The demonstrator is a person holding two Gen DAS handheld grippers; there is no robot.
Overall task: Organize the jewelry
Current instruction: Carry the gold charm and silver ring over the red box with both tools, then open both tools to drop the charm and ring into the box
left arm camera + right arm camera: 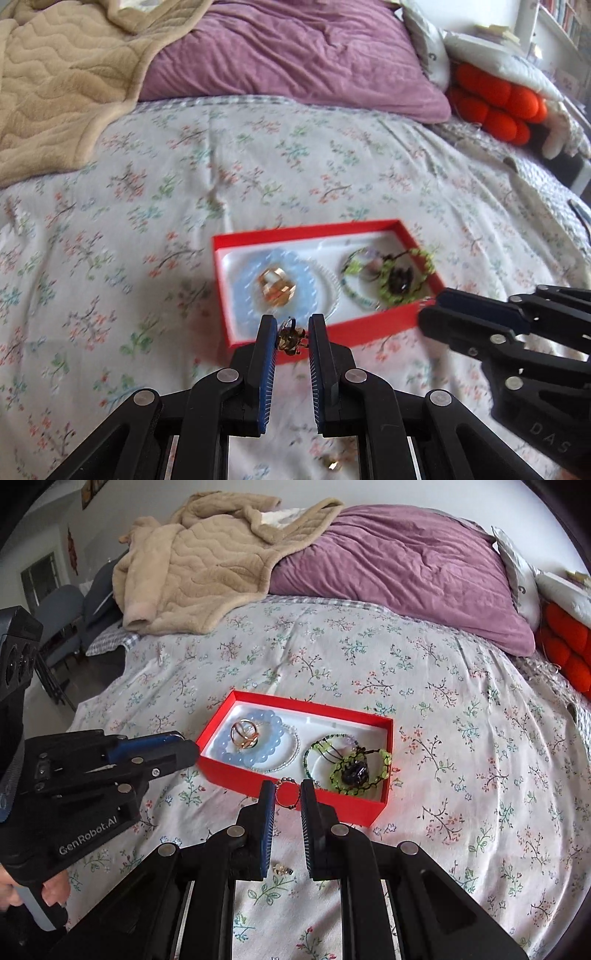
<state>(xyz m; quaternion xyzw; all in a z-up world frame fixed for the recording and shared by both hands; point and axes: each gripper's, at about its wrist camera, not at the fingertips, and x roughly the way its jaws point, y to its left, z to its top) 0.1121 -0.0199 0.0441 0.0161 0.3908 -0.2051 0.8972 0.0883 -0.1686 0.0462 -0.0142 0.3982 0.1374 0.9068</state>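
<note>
Carrying two jewelry pieces toward the red box [295, 792].
Left gripper [292, 334] is pinching a brown ring [291, 340]; right gripper [288, 794] is pinching a bead chain [287, 794]. Clear the rim at twelve o'clock before releasing.

My bed [424, 686] carries it all on a floral sheet. The red box [236, 775] sits mid-sheet. Beyond the box lies a purple pillow [406, 565] — left of that, a rumpled beige blanket [199, 568]. Nearer me than the box, a small gold trinket [281, 868] rests on the sheet.
</note>
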